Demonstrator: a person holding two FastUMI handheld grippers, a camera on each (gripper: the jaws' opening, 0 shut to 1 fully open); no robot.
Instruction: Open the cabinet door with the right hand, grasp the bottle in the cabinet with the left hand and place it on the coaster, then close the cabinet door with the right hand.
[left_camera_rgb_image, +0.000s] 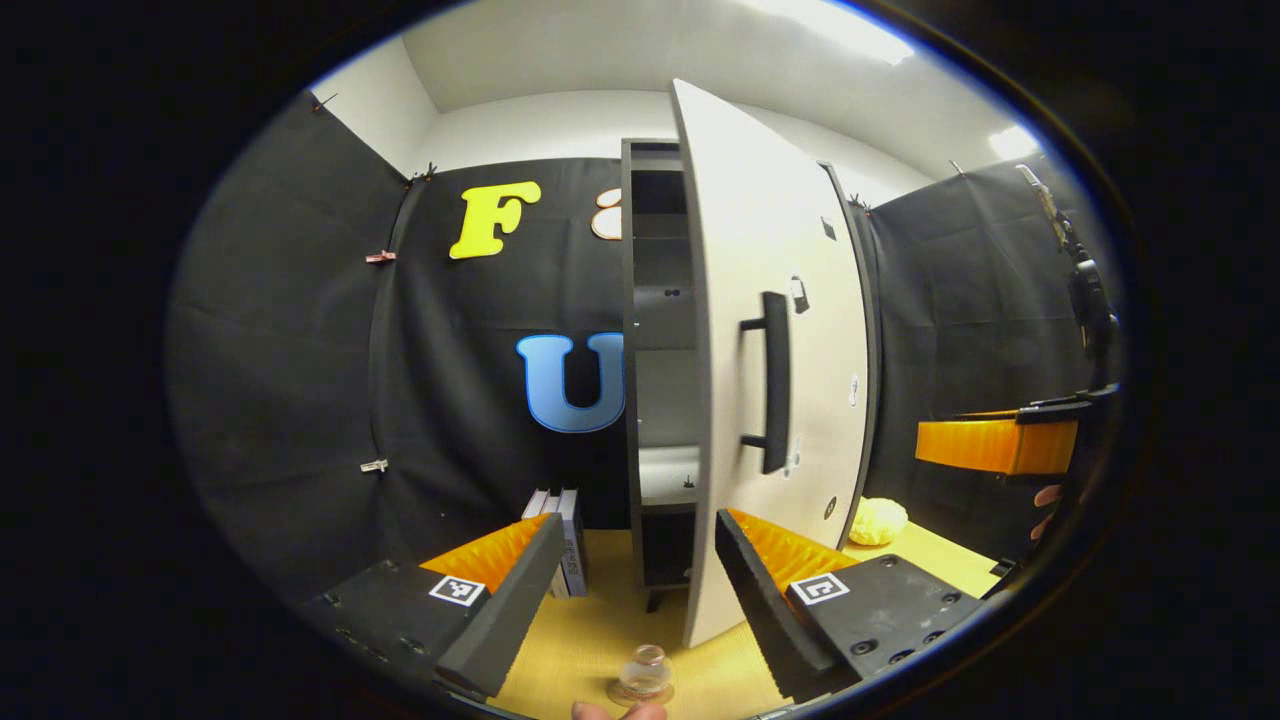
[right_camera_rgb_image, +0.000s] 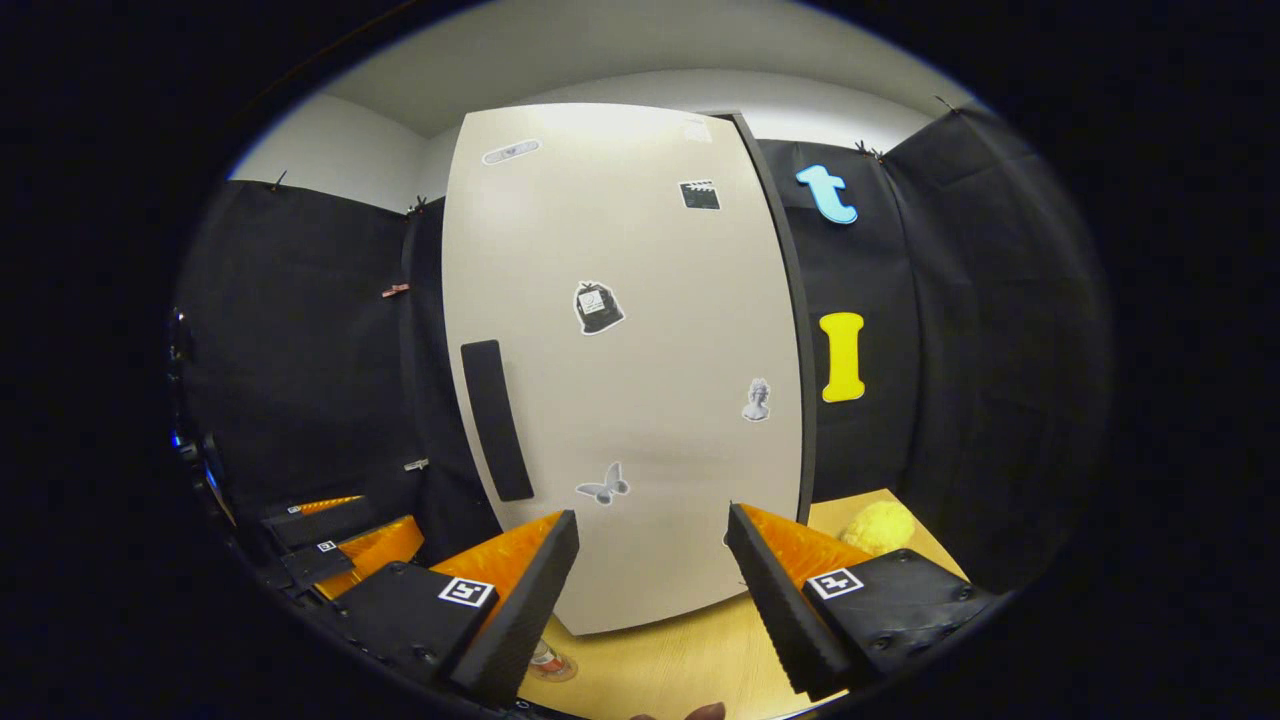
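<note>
- Bottle (left_camera_rgb_image: 645, 672) already on coaster (left_camera_rgb_image: 640, 692), on desk (left_camera_rgb_image: 600, 620) just below left hand-held gripper (left_camera_rgb_image: 632, 590), jaws spread, empty.
- Cabinet door (right_camera_rgb_image: 640, 350) ajar, dead ahead of right hand-held gripper (right_camera_rgb_image: 652, 590), released; upright handle (right_camera_rgb_image: 496, 420) left of centre. Closing push probably next.

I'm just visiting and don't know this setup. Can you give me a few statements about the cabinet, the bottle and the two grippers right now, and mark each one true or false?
1. The cabinet door stands partly open. True.
2. The left gripper is clamped on the bottle. False: its fingers are spread apart with nothing between them, and the bottle stands on the coaster on the table.
3. The right gripper grips the door handle. False: it is open, in front of the door, with the handle off to its left.
4. A yellow, sponge-like object lies on the table right of the cabinet. True.
</note>
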